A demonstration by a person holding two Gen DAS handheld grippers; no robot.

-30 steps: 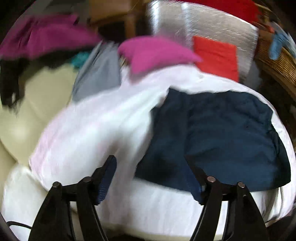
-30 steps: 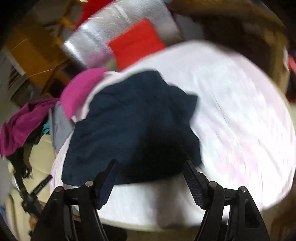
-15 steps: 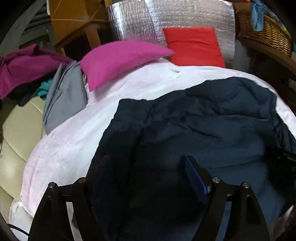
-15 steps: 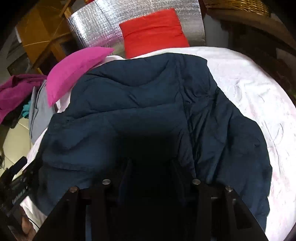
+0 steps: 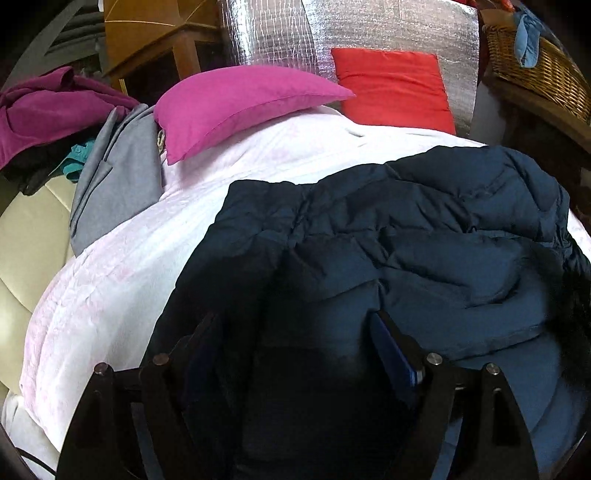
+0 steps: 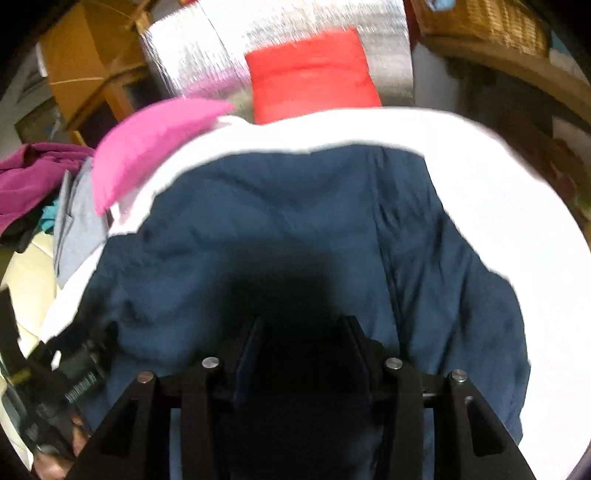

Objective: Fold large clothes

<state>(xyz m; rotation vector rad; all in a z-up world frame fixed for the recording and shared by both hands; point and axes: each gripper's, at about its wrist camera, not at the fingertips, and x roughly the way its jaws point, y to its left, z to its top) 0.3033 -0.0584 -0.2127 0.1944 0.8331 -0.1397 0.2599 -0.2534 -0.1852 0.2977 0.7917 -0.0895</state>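
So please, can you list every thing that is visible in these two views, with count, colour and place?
jacket: 1, dark navy, puffy, spread on the white cover under both grippers
cover: 1, white, over the surface
pillow: 1, pink, far left on the cover
cushion: 1, red, behind the cover, against the silver sheet
silver sheet: 1, shiny, at the back
grey garment: 1, left edge of the cover
purple garment: 1, far left, on a heap
basket: 1, brown wicker, upper right
left gripper: 1, black, jaws wide, over the jacket
right gripper: 1, black, jaws partly closed; whether they pinch the jacket is too dark to tell
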